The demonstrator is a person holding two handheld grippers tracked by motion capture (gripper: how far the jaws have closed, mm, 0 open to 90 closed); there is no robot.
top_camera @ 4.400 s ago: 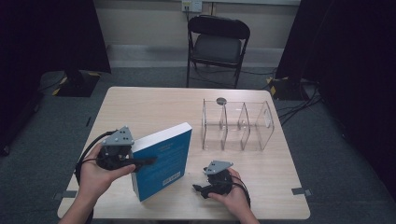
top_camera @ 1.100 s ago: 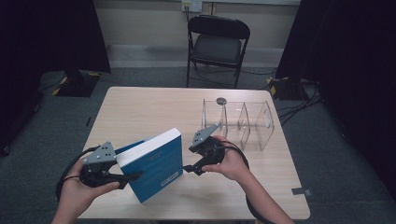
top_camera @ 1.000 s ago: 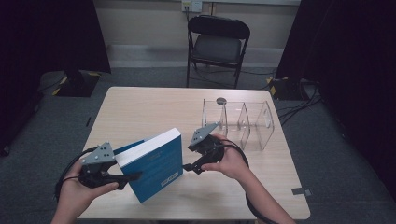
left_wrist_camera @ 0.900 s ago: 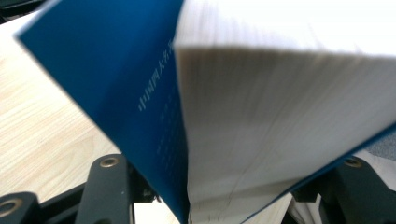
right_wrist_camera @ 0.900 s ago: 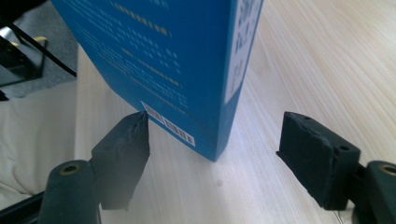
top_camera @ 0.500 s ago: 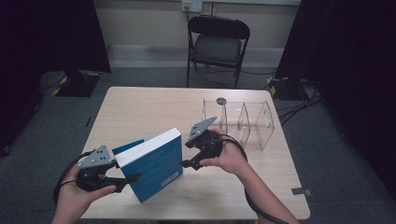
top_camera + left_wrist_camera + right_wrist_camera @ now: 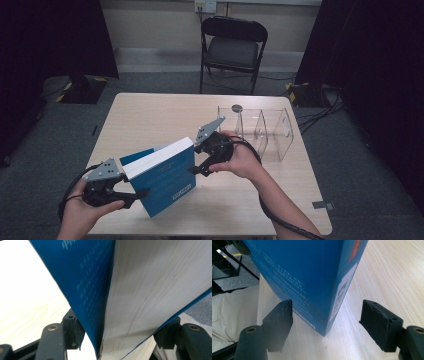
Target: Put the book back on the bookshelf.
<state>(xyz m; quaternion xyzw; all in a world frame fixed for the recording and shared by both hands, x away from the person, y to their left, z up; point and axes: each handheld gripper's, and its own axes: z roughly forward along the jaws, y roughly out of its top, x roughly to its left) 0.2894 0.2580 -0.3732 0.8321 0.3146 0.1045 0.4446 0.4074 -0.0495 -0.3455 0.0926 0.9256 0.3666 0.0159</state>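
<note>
A thick blue book stands tilted over the front of the wooden table. My left gripper holds its lower left edge. In the left gripper view the book fans out between the two pads, and both covers lie against them. These jaws have just been opening, with the book still between them. My right gripper is at the book's right edge. In the right gripper view a bottom corner of the book sits between the jaws of the gripper, with a wide gap to the right pad.
A clear acrylic rack with several compartments stands at the table's right, with a small dark disc on its far corner. A black folding chair stands beyond the table. The person's light trouser leg lies beside the table's edge.
Over several seconds the right gripper came up from the table's front edge to the book's right side. In the last second it rose slightly. The left hand and the book barely moved.
</note>
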